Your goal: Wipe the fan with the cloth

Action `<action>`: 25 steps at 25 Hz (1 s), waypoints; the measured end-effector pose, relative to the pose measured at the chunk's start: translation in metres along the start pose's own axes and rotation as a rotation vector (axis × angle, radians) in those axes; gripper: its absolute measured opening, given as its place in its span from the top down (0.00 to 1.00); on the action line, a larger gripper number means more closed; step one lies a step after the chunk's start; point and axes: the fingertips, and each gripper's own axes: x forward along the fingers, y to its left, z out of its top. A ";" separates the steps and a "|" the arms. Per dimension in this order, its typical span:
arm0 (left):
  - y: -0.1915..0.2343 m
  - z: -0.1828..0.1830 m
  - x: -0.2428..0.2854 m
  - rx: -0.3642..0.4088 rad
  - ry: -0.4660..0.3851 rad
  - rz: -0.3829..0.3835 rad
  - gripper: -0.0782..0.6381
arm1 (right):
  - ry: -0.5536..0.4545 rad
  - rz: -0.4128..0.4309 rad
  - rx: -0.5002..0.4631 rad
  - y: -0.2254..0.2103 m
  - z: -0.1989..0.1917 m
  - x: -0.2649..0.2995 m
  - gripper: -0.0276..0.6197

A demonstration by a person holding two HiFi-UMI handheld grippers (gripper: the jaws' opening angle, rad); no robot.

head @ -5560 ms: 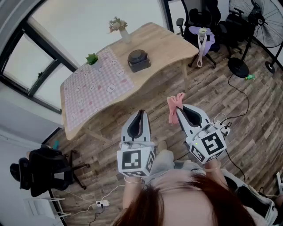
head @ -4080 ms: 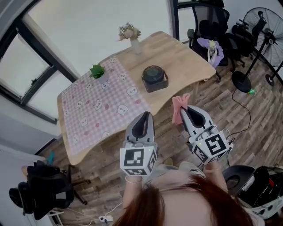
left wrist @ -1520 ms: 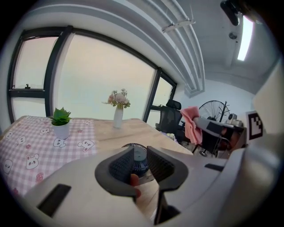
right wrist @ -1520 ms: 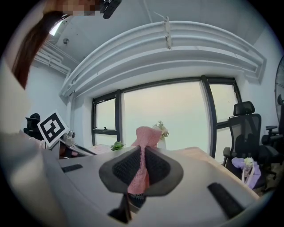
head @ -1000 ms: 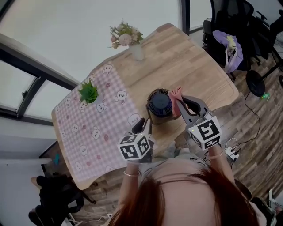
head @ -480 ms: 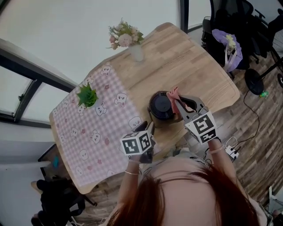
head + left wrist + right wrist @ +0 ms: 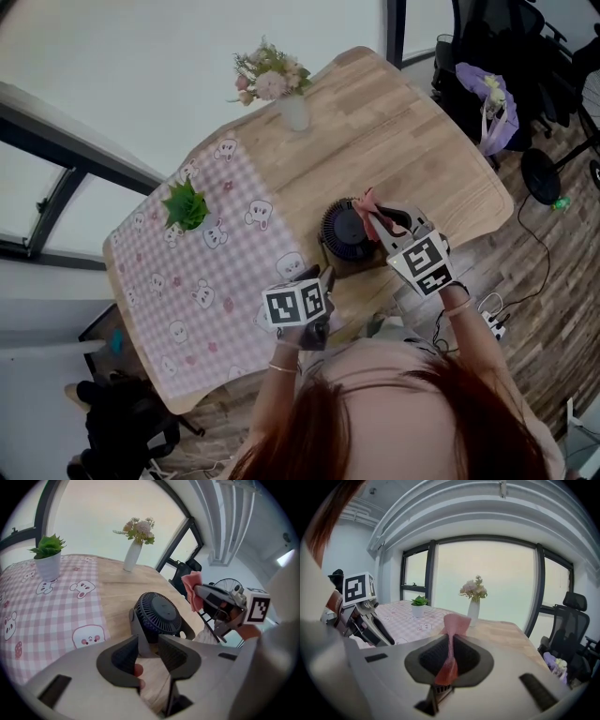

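Observation:
A small dark desk fan (image 7: 347, 231) stands tilted upward on the wooden table (image 7: 422, 150). My right gripper (image 7: 371, 212) is shut on a pink cloth (image 7: 365, 201), which hangs at the fan's right rim. In the right gripper view the cloth (image 7: 452, 634) runs pinched between the jaws. My left gripper (image 7: 322, 279) sits at the table's near edge, just short of the fan's stand. In the left gripper view its jaws stand a little apart with nothing held, and the fan (image 7: 157, 616) is right beyond them, with the cloth (image 7: 191, 590) at its right.
A vase of flowers (image 7: 279, 92) and a small potted plant (image 7: 187, 206) stand further back. A pink checked tablecloth (image 7: 202, 281) covers the table's left half. Office chairs and a purple bag (image 7: 487, 94) are on the right, with cables on the wooden floor (image 7: 553, 244).
Over the earlier frames I came from the floor up to the table. Both grippers closed in on the fan, and the cloth now reaches its right rim.

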 end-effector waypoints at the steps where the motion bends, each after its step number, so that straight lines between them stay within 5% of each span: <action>1: 0.001 0.000 0.002 -0.003 0.006 0.001 0.74 | 0.009 0.007 -0.008 0.000 -0.002 0.004 0.92; 25: 0.015 -0.001 0.036 -0.031 0.150 0.022 0.74 | 0.193 0.123 -0.142 0.001 -0.034 0.084 0.92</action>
